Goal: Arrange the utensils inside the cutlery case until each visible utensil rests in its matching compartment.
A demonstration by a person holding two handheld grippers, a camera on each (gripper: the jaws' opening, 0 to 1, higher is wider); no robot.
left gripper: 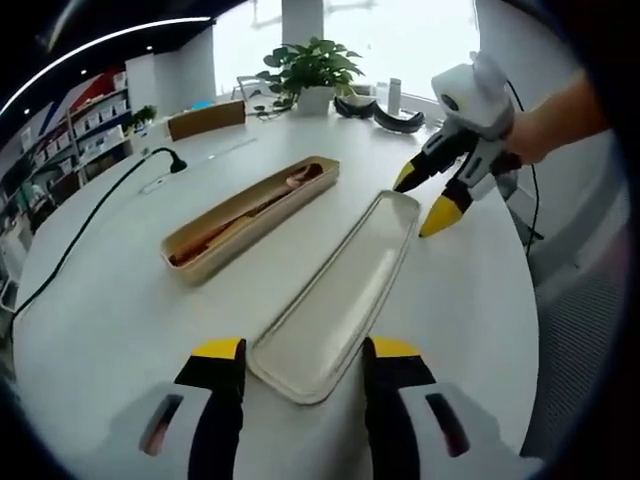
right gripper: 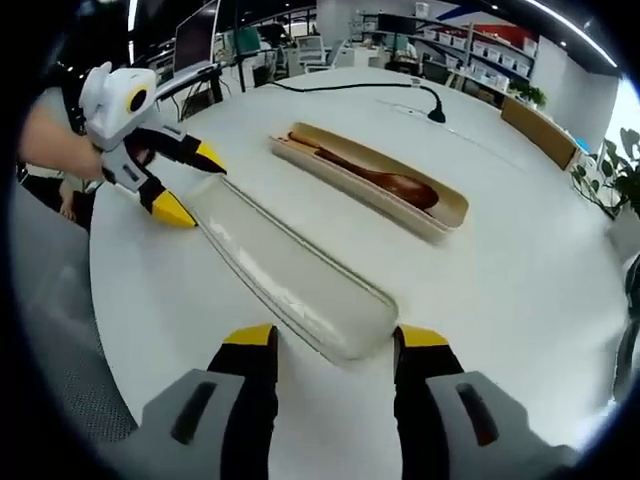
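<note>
Both grippers, left (left gripper: pixel 303 368) and right (right gripper: pixel 335 352), released, straddle lid (left gripper: pixel 335 300) ends; uneven squeeze could skid it off the tabletop (left gripper: pixel 110 320) edge.

My grippers sit open at opposite ends of lid (left gripper: pixel 335 295). Open table (left gripper: pixel 120 310) beyond case (left gripper: pixel 250 215). Cable (left gripper: pixel 95 225) crosses far side; plant (left gripper: pixel 312 70) at table edge.

spoon (left gripper: pixel 250 212) | handle details unclear | cable (left gripper: pixel 70 255) cut by edge
</note>
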